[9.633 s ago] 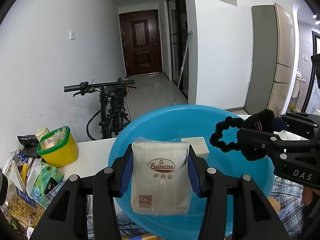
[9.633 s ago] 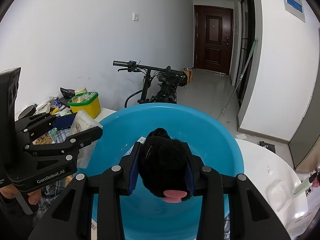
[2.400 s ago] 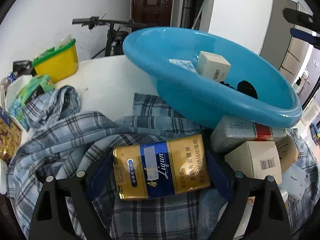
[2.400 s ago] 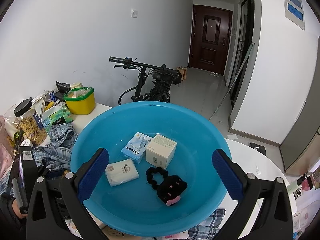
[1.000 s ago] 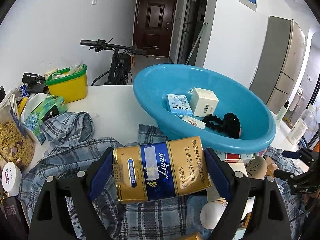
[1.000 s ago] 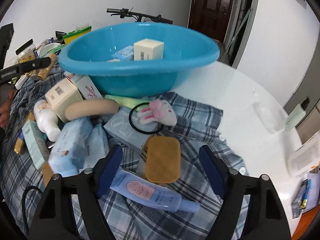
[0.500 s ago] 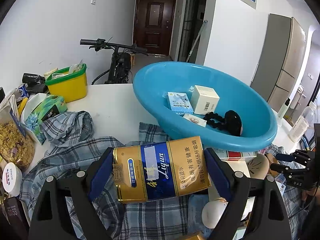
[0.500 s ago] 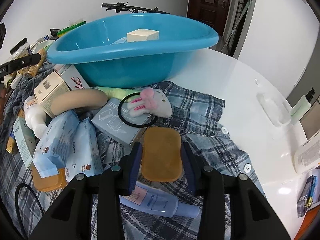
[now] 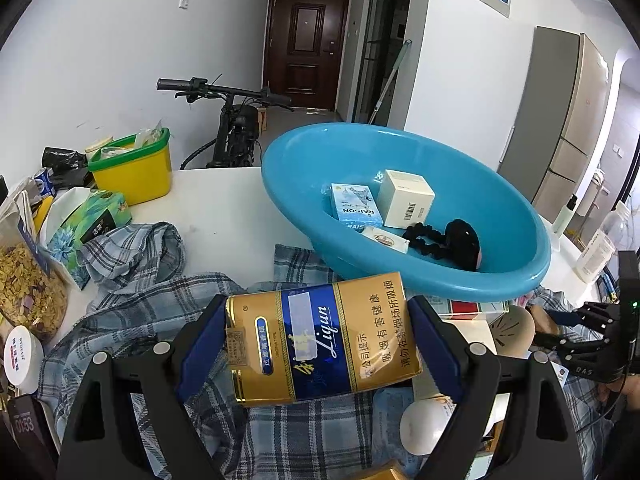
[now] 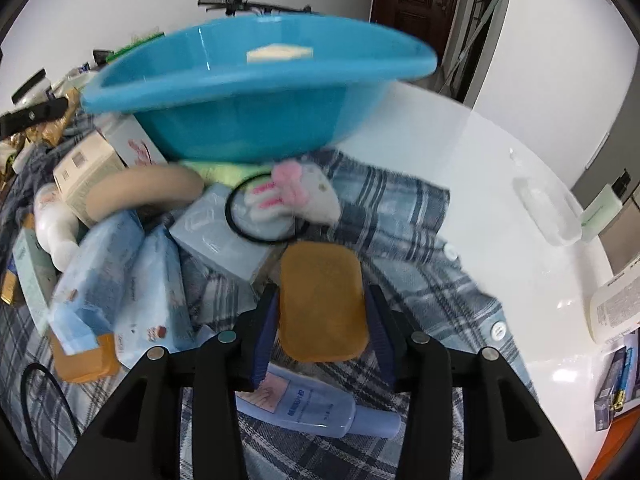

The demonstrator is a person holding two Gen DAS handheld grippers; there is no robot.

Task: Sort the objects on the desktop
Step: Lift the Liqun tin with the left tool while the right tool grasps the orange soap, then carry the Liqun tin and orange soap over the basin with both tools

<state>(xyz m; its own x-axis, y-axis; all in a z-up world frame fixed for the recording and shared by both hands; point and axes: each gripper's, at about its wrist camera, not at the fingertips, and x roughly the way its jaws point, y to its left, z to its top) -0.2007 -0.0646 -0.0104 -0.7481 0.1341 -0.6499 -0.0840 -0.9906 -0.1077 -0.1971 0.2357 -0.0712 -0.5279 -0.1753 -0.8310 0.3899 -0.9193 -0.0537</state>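
A: Claws first. Left claw (image 9: 318, 344) is spread wide and clamped on the gold-and-blue Liqun cigarette carton (image 9: 322, 338), a pad against each short end. Right claw (image 10: 320, 308) is nearly closed, with the tan oval soap bar (image 10: 322, 300) between its pads; the reading says the jaws are easing apart a touch, yet the pads look to be touching the bar's sides.

B: What could go wrong from here?

A: I'd worry about the bar most. Its rounded edges give the pads little to bite, so if the jaws loosen further it could slide out onto the lilac lotion tube (image 10: 316, 408) lying just under it, or onto the plaid shirt (image 10: 404, 220). The carton is held only by its ends, so a quick swing could twist it loose.

B: And where do things lie relative to the claws?

A: Beyond the bar, the black hair tie with a plush bunny (image 10: 292, 196) rests on a grey-blue box (image 10: 218, 240), with blue tissue packs (image 10: 124, 280) to their left. Farther still, the blue basin (image 9: 404, 208) sits on the white table (image 9: 224, 204), propped on boxes, already holding a Raison box (image 9: 354, 206), a cream box (image 9: 404, 198), a small sachet (image 9: 386, 238) and a black scrunchie (image 9: 444, 240). Both held items are short of its near rim and look lower than it.
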